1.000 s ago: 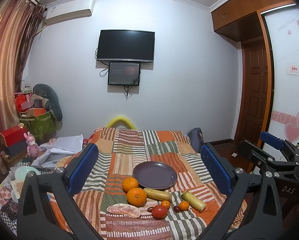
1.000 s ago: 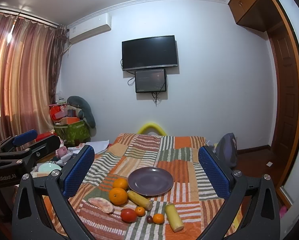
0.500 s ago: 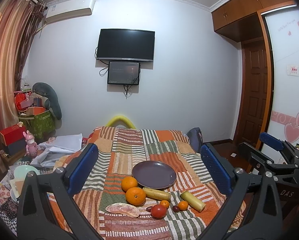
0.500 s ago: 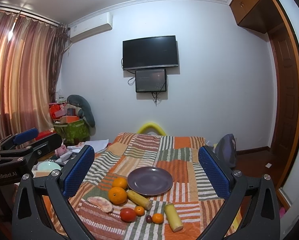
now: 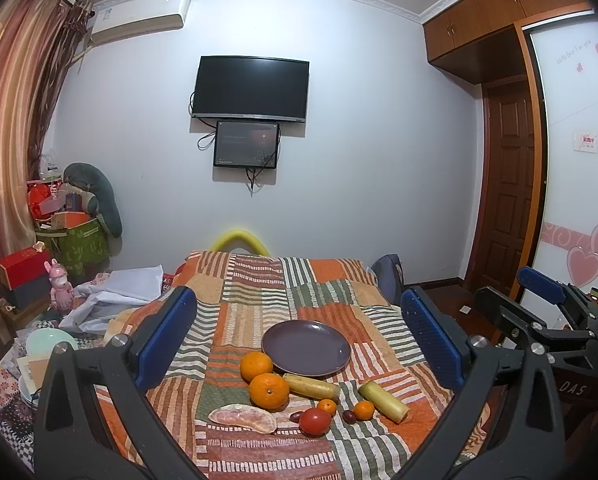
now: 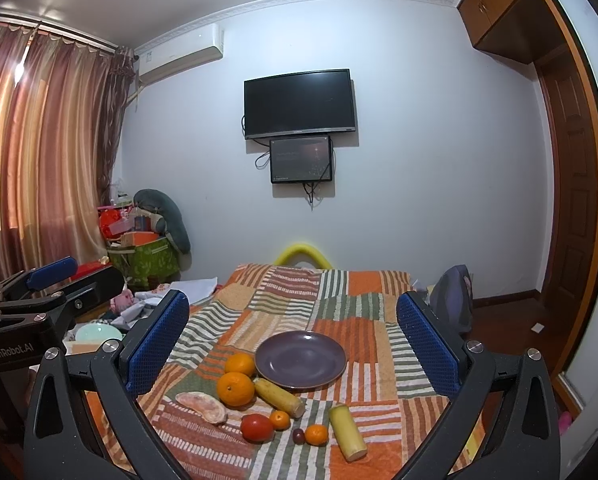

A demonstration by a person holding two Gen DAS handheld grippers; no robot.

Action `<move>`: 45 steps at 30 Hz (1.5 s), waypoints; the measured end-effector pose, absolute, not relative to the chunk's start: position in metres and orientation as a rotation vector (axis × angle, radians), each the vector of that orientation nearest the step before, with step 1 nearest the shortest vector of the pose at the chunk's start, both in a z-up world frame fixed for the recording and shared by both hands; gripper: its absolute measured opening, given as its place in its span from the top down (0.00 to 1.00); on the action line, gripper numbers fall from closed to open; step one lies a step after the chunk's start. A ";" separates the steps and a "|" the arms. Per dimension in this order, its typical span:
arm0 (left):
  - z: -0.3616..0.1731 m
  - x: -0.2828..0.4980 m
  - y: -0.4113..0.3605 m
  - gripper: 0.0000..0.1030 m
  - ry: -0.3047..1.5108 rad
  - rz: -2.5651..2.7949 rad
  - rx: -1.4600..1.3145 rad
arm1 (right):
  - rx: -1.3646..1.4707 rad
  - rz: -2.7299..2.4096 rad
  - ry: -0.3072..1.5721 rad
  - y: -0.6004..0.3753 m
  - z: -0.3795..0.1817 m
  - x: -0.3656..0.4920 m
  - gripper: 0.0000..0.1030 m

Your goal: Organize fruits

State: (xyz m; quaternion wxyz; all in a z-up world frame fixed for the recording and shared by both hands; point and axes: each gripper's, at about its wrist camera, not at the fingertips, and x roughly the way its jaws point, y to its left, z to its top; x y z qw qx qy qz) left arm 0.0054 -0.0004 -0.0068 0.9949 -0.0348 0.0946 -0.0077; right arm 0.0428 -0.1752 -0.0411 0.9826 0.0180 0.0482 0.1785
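Patchwork bedding (image 5: 259, 280) lay ahead of your fingers; both your left gripper (image 5: 299, 344) and right gripper (image 6: 295, 344) stood spread wide, empty, with fruits (image 5: 269, 390) and purple plate (image 5: 306, 348) between them.

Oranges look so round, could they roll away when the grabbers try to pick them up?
Maybe. The oranges sit on a soft quilt, so a nudge could roll them. The tomato is crowded by small fruit, so fingers may bump those. The plate may tip on soft bedding when loaded.
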 end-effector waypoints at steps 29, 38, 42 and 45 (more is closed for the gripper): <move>-0.008 0.010 -0.002 0.00 0.203 -0.023 -0.053 | 0.045 0.350 0.114 -0.178 -0.046 0.046 0.00; -0.025 0.036 0.006 0.14 0.268 -0.026 -0.036 | 0.018 0.293 0.203 -0.178 -0.074 0.078 0.00; -0.042 0.060 0.017 0.23 0.347 -0.015 -0.033 | 0.010 0.284 0.275 -0.180 -0.090 0.095 0.01; -0.058 0.079 0.027 0.28 0.414 -0.009 -0.034 | -0.017 0.260 0.320 -0.180 -0.103 0.106 0.05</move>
